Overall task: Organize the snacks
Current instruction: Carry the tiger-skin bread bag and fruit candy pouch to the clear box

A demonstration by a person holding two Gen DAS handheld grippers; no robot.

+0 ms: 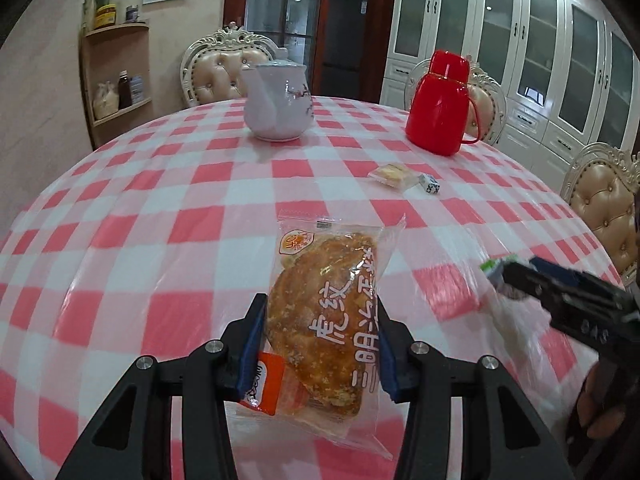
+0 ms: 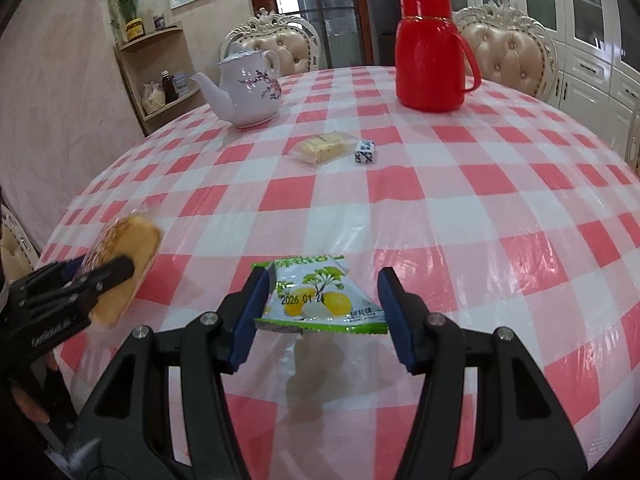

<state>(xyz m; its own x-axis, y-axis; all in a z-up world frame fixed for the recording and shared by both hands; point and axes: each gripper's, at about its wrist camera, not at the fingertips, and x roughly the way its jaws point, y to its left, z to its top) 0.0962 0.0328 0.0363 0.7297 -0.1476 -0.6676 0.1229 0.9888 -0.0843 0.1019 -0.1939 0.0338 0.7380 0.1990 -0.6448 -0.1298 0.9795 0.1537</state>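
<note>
My left gripper is shut on a packaged bread in a clear wrapper with Chinese print and holds it above the table. In the right wrist view the bread shows at the left in the left gripper. My right gripper is shut on a green and white snack packet with yellow fruit print, lifted off the table. In the left wrist view the packet shows at the right gripper's tip. A wrapped biscuit and a small patterned candy lie mid-table.
A round table with a red-and-white checked cloth carries a white teapot and a red thermos jug at the far side. Cream tufted chairs ring it. A corner shelf stands at the left wall, white cabinets at the right.
</note>
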